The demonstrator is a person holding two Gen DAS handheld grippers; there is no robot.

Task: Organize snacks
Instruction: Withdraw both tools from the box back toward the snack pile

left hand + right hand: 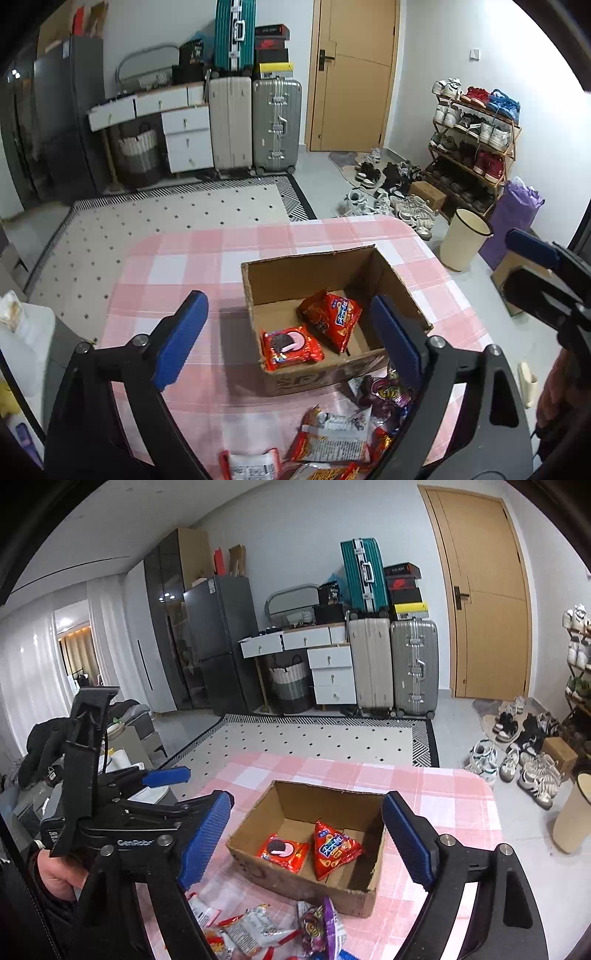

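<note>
An open cardboard box (364, 269) (258, 871) stands on the pink checked table (184, 258) (454, 805). Inside lie a red Oreo pack (291, 347) (284, 851) and a red triangular chip bag (330, 317) (332, 847). Loose snack packs (332, 432) (255, 926), among them a purple one (388, 395) (321, 926), lie on the table in front of the box. My left gripper (288, 343) is open and empty above the box's near side; it also shows in the right wrist view (166, 775). My right gripper (306, 842) is open and empty above the box; it also shows at the right edge of the left wrist view (532, 251).
Beyond the table are a patterned rug (166, 214), suitcases (255, 125), a white drawer unit (184, 133) and a door (351, 74). A shoe rack (476, 140), loose shoes and a cream bin (465, 247) stand to the right. A fridge (218, 638) is at the left.
</note>
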